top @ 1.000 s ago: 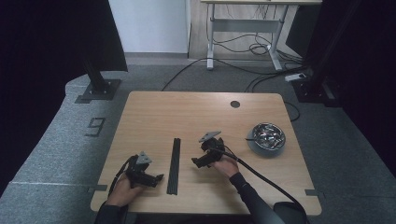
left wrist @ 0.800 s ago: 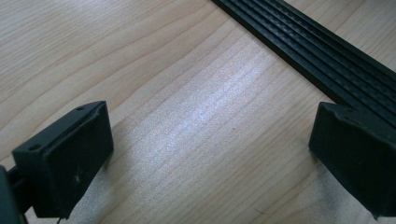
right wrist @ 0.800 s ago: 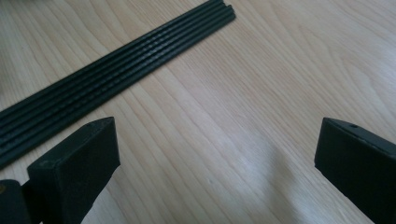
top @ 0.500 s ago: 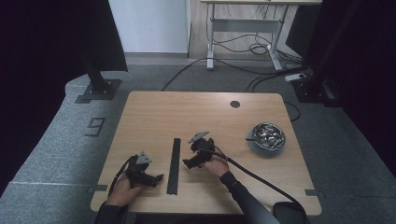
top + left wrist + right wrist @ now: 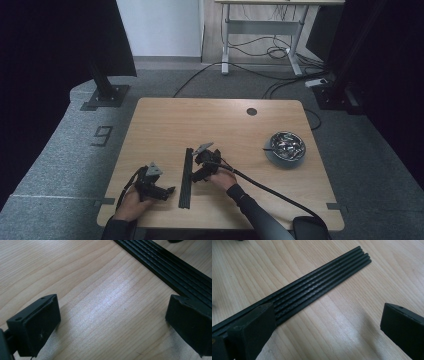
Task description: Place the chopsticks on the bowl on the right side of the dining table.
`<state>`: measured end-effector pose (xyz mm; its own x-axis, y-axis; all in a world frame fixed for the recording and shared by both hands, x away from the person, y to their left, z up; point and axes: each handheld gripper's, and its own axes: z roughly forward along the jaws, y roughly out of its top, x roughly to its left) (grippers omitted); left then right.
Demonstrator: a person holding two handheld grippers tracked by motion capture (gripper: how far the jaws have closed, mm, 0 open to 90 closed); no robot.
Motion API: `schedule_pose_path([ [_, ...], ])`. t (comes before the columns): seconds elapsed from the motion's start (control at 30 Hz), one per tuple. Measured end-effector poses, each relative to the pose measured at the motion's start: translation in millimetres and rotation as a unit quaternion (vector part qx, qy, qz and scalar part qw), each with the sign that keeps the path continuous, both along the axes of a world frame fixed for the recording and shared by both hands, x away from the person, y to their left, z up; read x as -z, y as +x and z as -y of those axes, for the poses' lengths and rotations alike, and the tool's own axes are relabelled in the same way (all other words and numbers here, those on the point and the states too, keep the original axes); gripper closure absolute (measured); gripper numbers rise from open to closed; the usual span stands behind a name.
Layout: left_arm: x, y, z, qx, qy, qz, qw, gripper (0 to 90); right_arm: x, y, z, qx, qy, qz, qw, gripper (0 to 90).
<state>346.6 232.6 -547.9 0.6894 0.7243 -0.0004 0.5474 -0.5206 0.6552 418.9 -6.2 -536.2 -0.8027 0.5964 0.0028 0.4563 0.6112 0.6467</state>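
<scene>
Soft overhead light, dark surroundings

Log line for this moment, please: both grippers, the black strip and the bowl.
left gripper: open, beside strip | right gripper: open, at strip | black ribbed strip: flat on table, ungrasped | metal bowl: right side, untouched

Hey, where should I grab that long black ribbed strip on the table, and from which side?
Probably grip the black ribbed strip across its narrow width, near mid-length, coming down from above. It lies flat on the table, long and thin, so only its two long edges offer opposing faces. The right tool, jaws open beside it, seems best placed.
</scene>
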Motion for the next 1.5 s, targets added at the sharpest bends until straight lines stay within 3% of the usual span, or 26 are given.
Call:
schedule_pose_path([
  [0.53, 0.0, -0.1, 0.0, 0.000, 0.000, -0.001, 1.0000, 0.0, 8.5, 2.3, -5.2, 0.005, -0.010, -0.001, 0.9999, 0.0],
  [1.23, 0.0, 0.0, 0.0, 0.000, 0.000, 0.000, 1.0000, 0.0, 7.9, 23.0, 11.9, 0.057, -0.023, -0.002, 0.9981, 0.0],
  [1.5, 0.0, 0.0, 0.0, 0.000, 0.000, 0.000, 1.0000, 0.0, 9.6, 27.5, 30.8, 0.075, -0.013, -0.014, 0.9970, 0.0],
])
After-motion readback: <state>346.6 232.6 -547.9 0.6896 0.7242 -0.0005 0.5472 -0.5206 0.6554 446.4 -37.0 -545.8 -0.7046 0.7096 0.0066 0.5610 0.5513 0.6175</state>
